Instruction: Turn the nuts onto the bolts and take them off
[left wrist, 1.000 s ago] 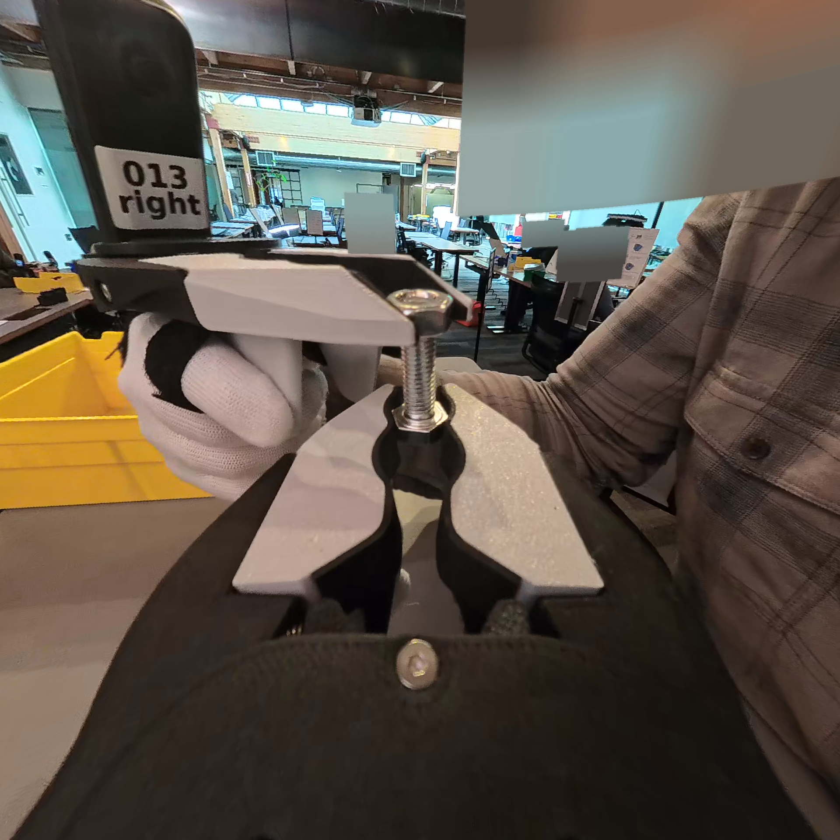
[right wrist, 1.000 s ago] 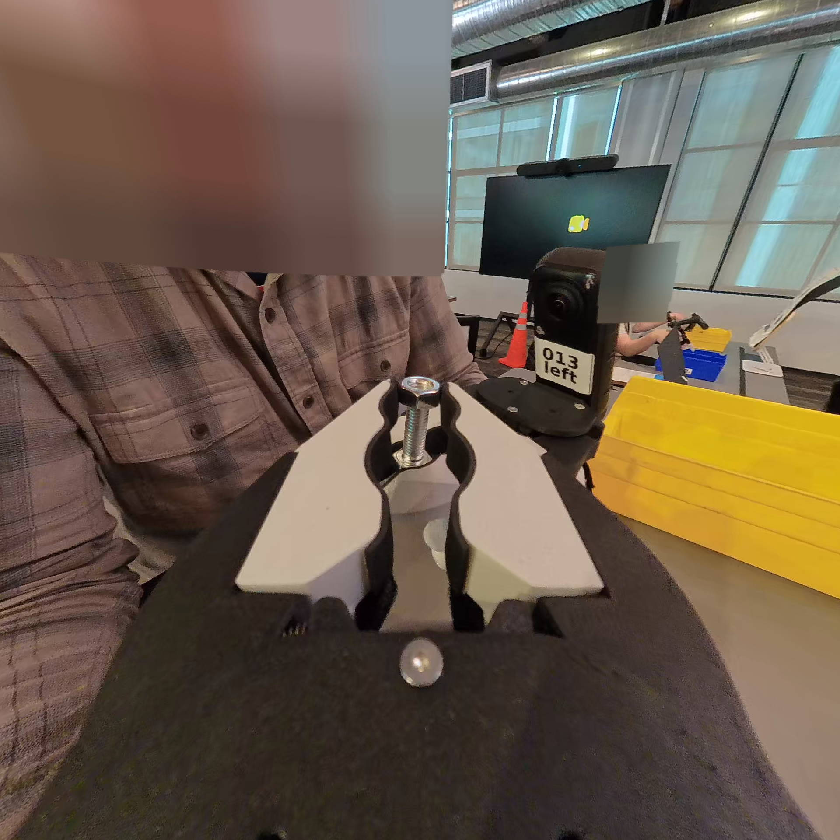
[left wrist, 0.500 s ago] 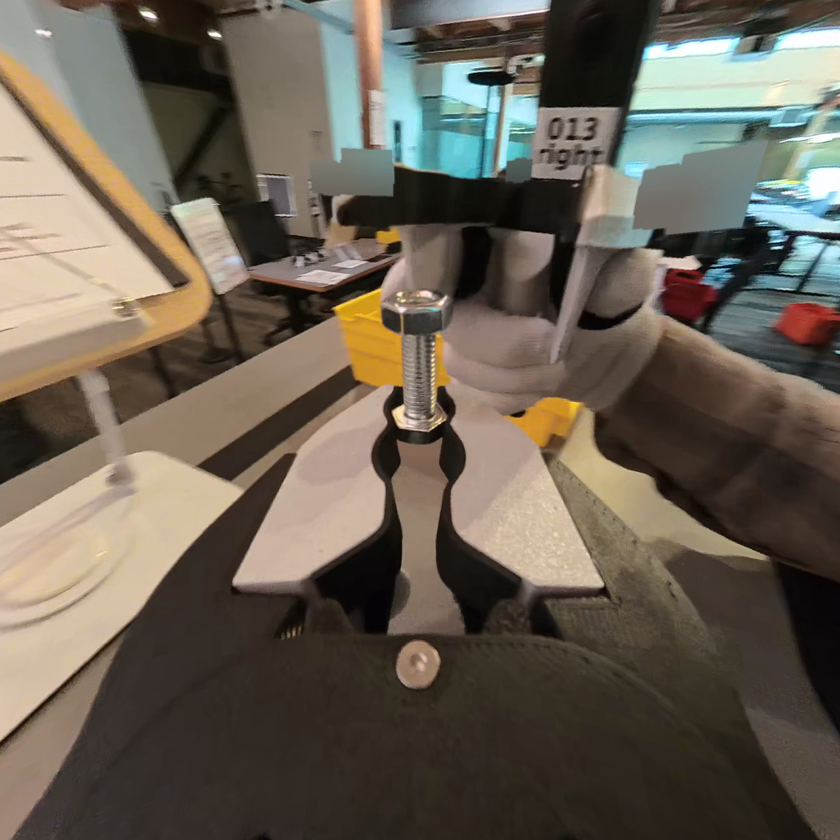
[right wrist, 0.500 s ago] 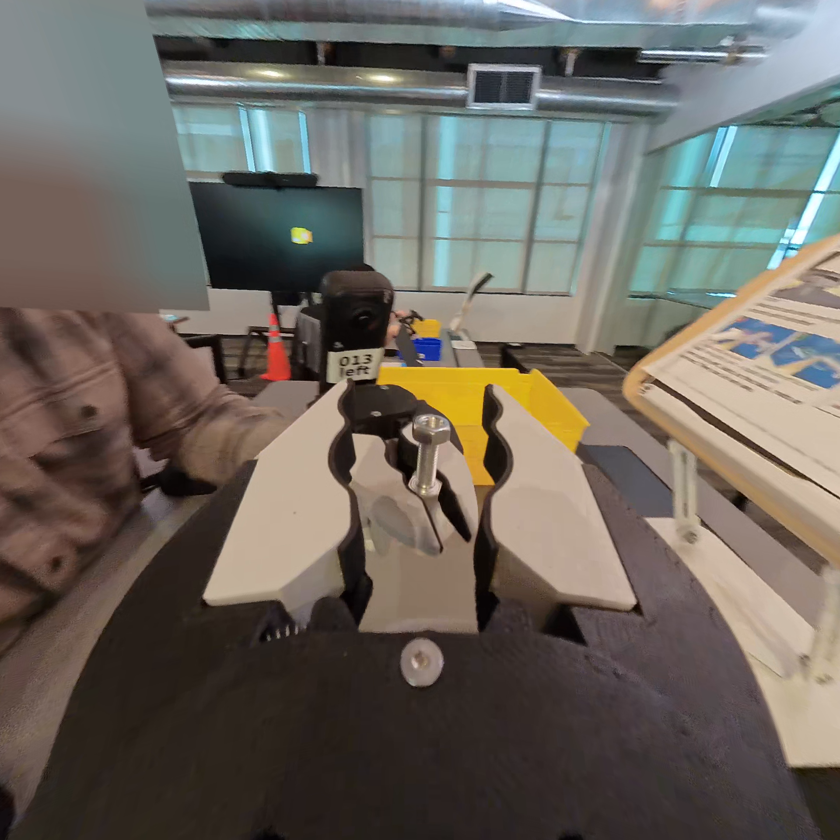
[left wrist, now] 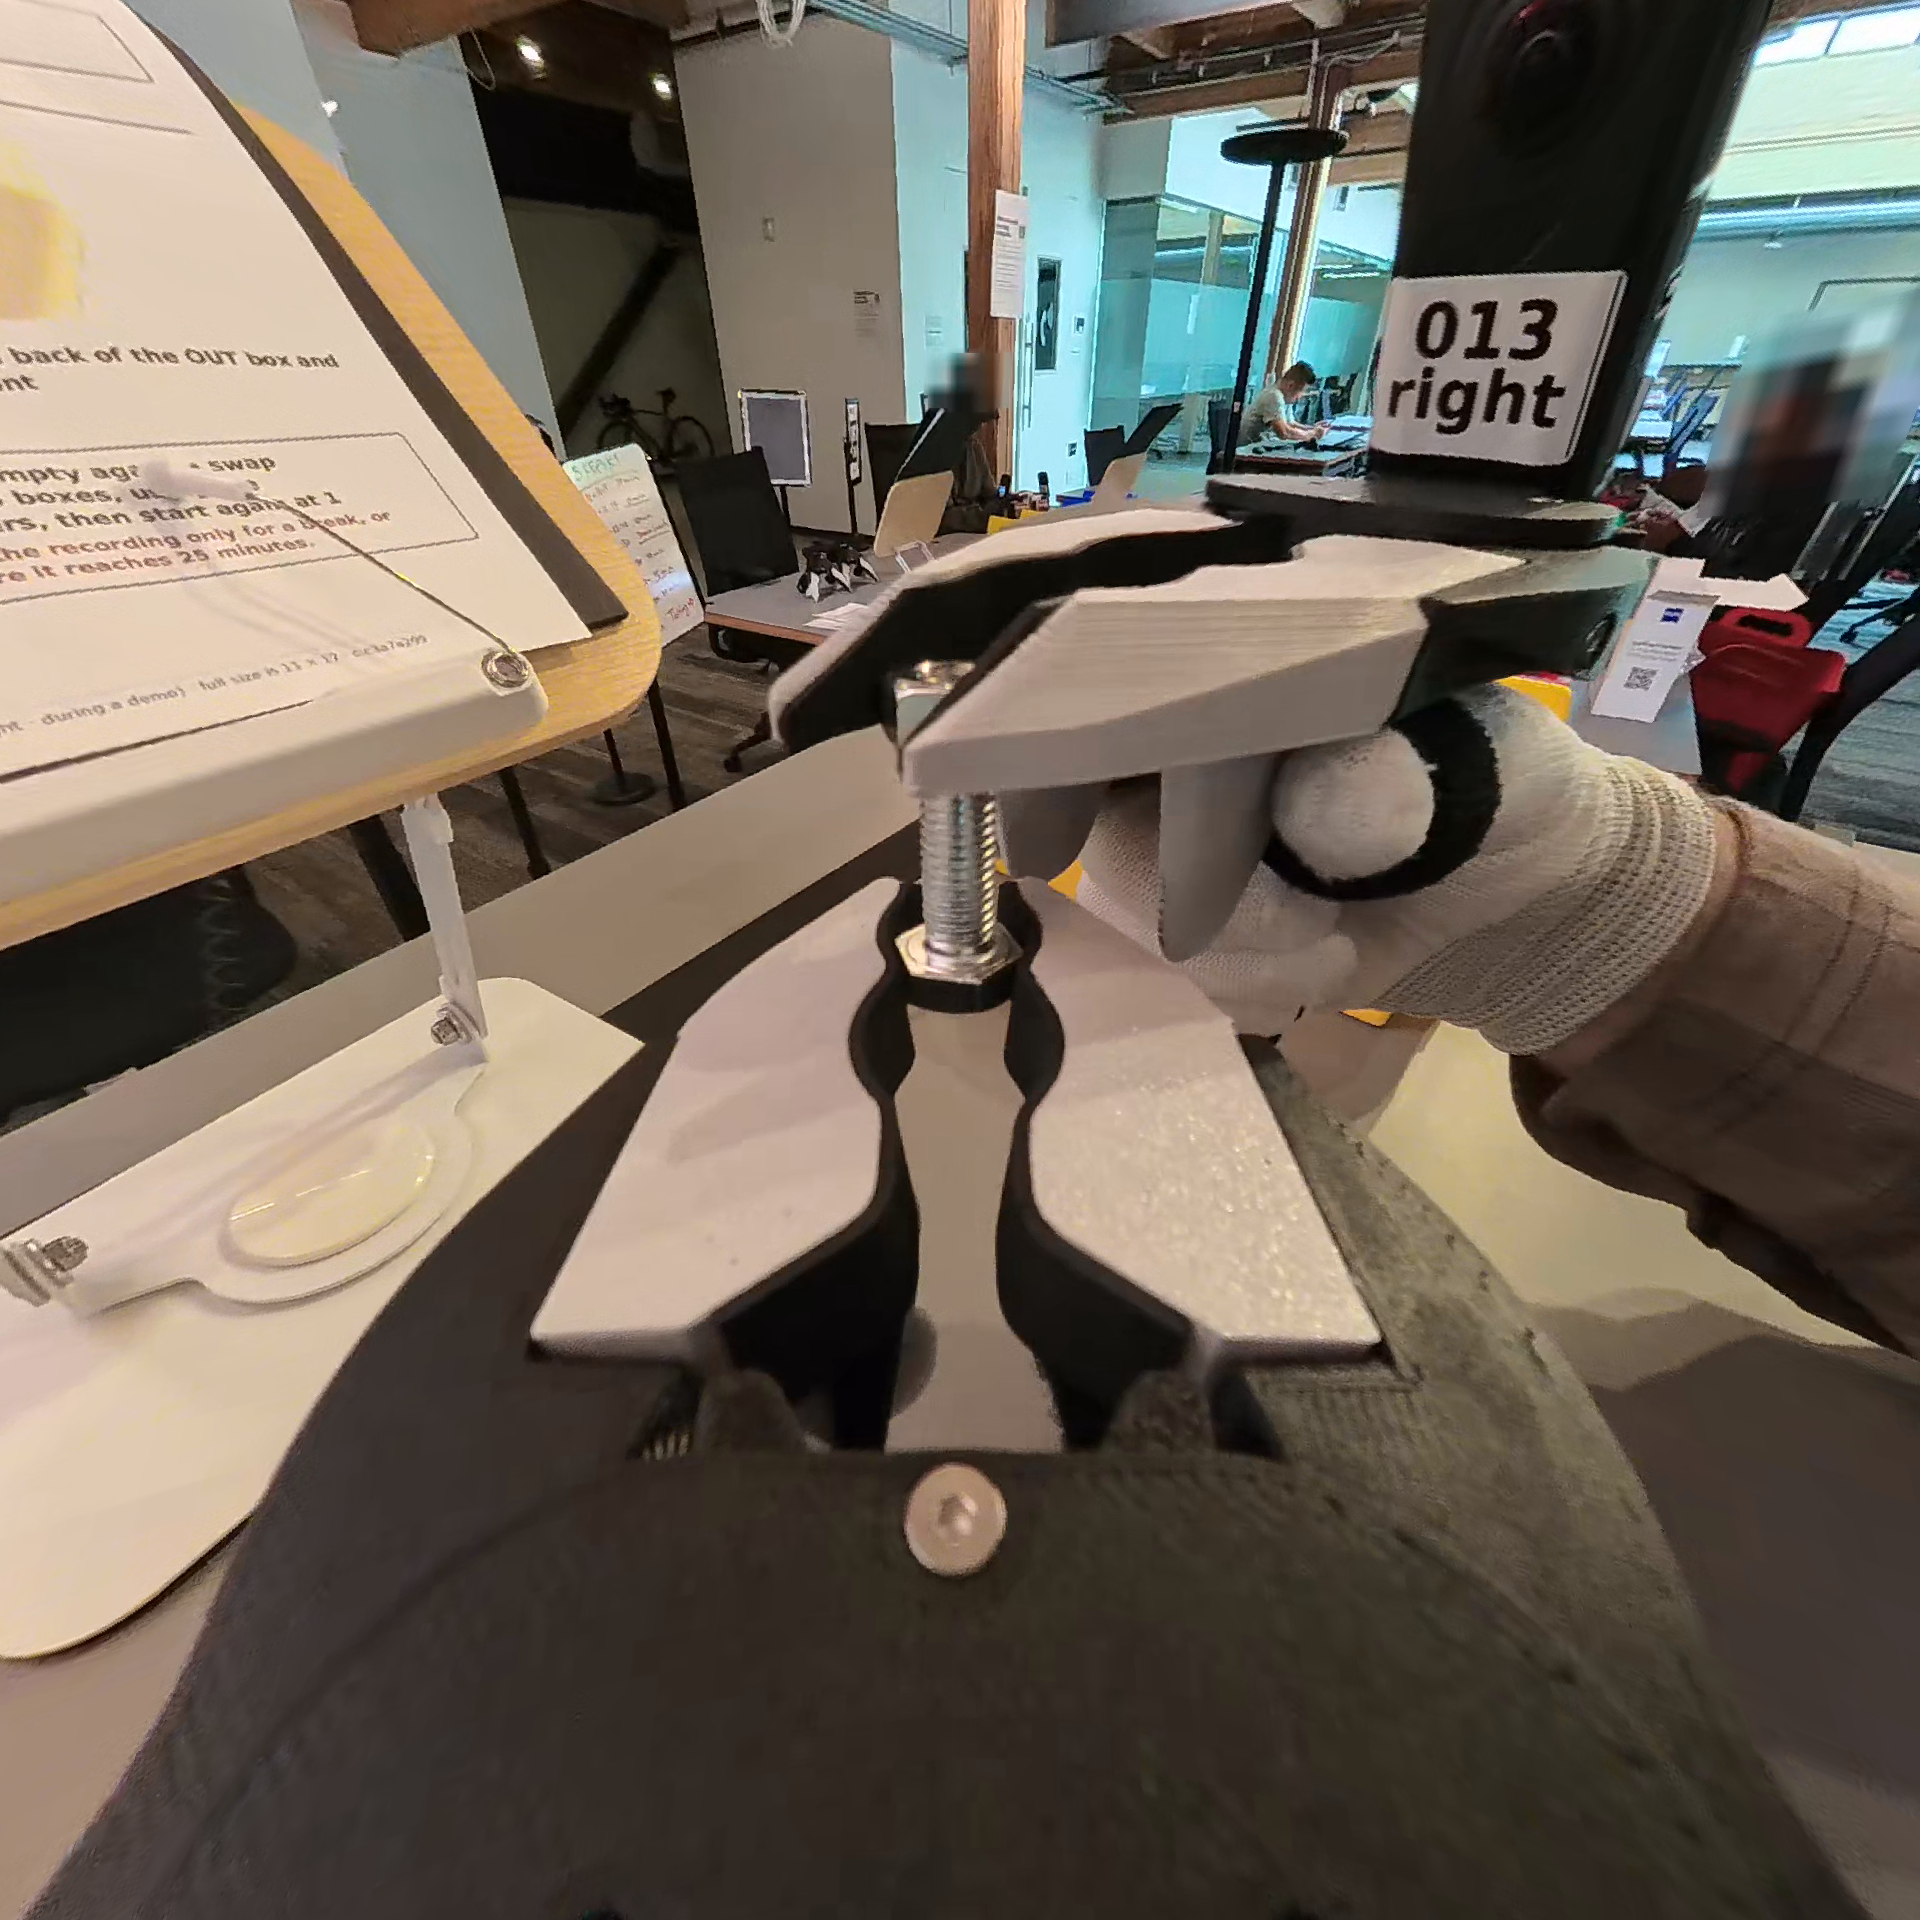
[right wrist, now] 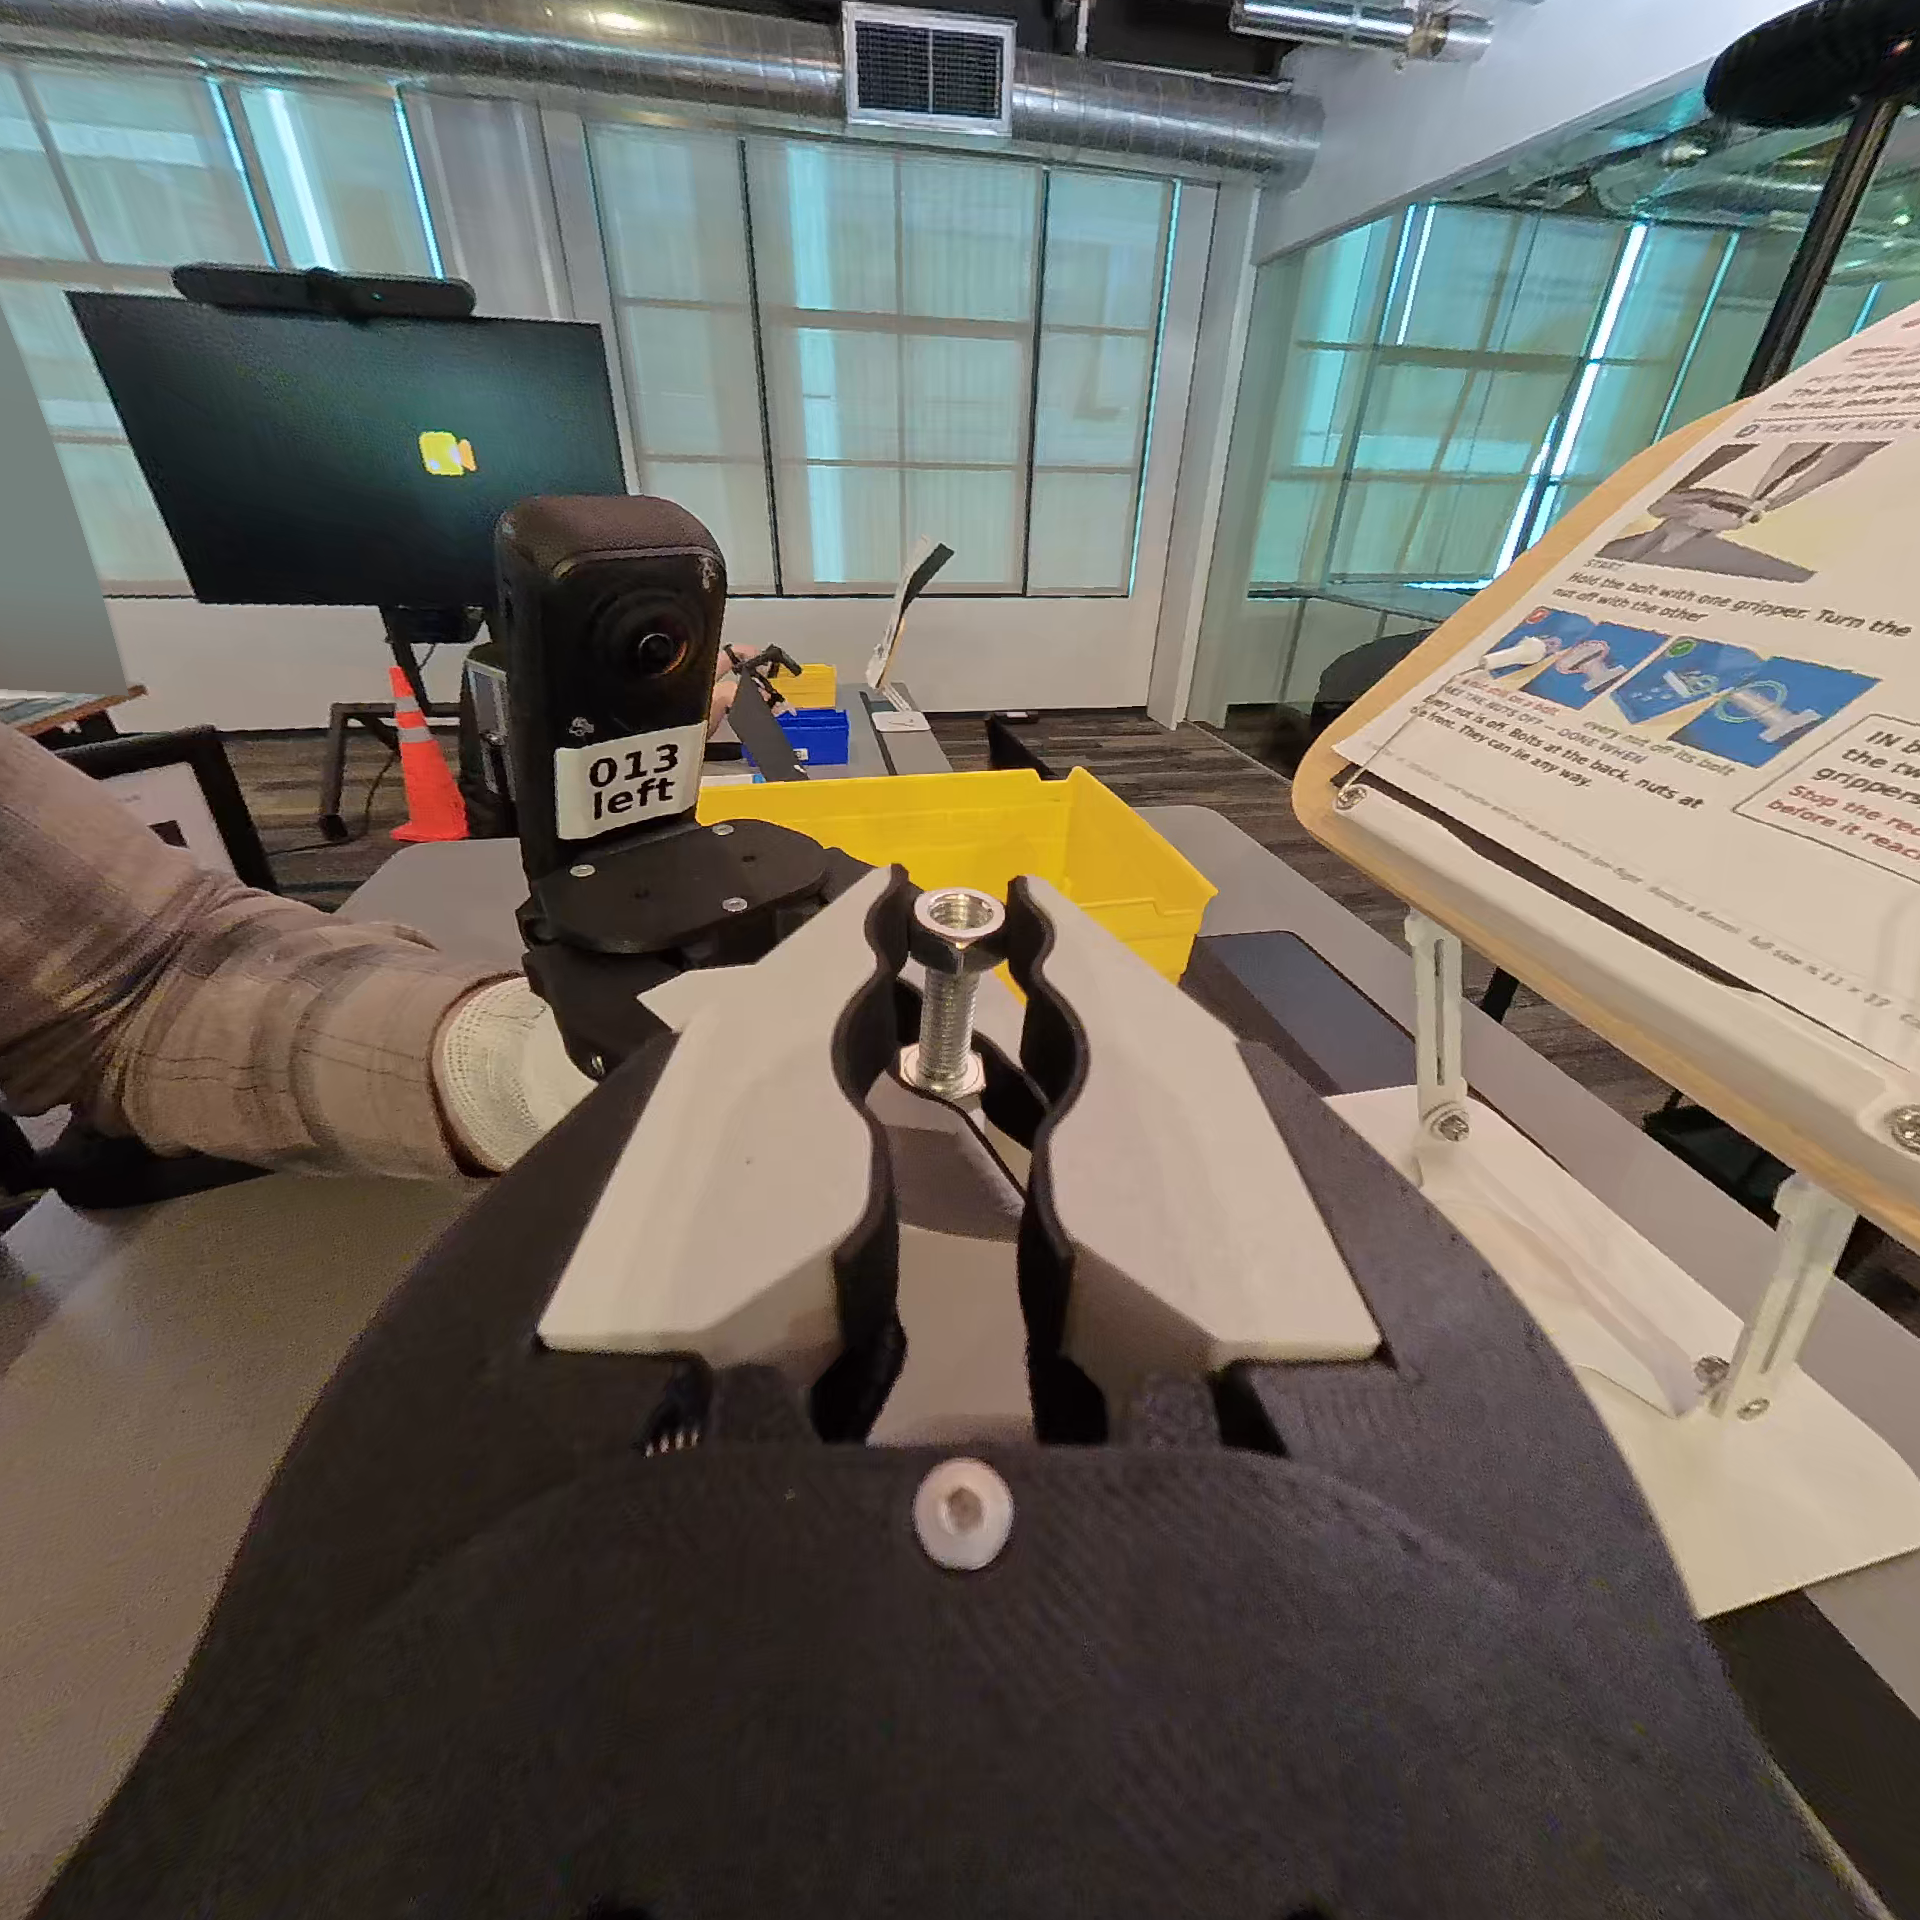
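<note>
In the left wrist view, the left tool [left wrist: 958, 961] is clamping the nut [left wrist: 957, 954] low on the bolt [left wrist: 958, 831], while the right tool [left wrist: 935, 717] is pinching the bolt's head, so unscrewing looks unfinished.

In the right wrist view, a yellow bin [right wrist: 966, 831] is sitting on the grey desk [right wrist: 208, 1403] in an office.

The shiny silver bolt [left wrist: 958, 871] stands straight up, its six-sided head at the top. A silver nut [left wrist: 958, 952] sits low on its ridged stem (far from the head), held up in the air.
</note>
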A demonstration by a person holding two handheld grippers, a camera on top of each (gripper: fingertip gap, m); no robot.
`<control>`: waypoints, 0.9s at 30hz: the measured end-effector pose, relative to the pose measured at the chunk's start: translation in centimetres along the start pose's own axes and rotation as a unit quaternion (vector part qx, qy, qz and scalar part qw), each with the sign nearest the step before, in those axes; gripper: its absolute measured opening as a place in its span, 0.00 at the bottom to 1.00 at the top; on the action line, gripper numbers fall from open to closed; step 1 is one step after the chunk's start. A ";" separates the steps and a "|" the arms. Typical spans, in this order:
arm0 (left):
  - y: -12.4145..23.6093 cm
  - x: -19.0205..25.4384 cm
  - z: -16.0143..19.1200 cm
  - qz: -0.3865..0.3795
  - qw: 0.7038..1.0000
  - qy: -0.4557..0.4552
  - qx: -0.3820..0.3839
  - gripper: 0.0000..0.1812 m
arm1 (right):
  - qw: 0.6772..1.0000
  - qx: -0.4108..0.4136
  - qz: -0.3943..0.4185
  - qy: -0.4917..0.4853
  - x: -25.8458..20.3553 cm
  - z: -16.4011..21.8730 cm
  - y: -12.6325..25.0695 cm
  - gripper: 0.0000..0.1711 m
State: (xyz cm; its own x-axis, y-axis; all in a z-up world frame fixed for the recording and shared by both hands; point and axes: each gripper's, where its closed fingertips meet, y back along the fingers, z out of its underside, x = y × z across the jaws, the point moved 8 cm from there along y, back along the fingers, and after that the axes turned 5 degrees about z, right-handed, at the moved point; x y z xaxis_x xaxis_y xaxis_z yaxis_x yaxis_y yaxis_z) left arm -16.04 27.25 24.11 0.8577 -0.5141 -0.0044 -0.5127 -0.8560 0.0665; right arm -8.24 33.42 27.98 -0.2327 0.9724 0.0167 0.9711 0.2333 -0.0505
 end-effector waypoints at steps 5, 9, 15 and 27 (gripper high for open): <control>-0.1 0.7 -0.2 0.033 0.999 -0.002 0.002 0.08 | 0.999 0.003 -0.035 0.000 -0.3 -0.2 0.5 0.09; 0.0 3.0 -0.9 0.173 0.985 -0.002 0.018 0.08 | 0.990 0.009 -0.138 0.000 -1.7 -1.1 2.4 0.09; 0.3 7.8 -0.9 0.367 0.930 -0.002 0.017 0.08 | 0.945 -0.012 -0.326 -0.013 -5.0 -1.8 5.4 0.10; 1.0 11.6 -0.1 0.515 0.857 0.018 0.005 0.08 | 0.906 0.019 -0.423 -0.013 -7.1 -2.5 5.9 0.10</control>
State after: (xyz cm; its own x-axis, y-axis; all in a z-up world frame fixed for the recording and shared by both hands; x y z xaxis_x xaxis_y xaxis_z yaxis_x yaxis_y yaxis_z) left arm -6.63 20.44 24.23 -0.0490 -0.9953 0.0833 -0.9987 0.0499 0.0080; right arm -0.73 27.92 30.10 -0.8947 0.4448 0.0420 0.4418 0.8948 -0.0642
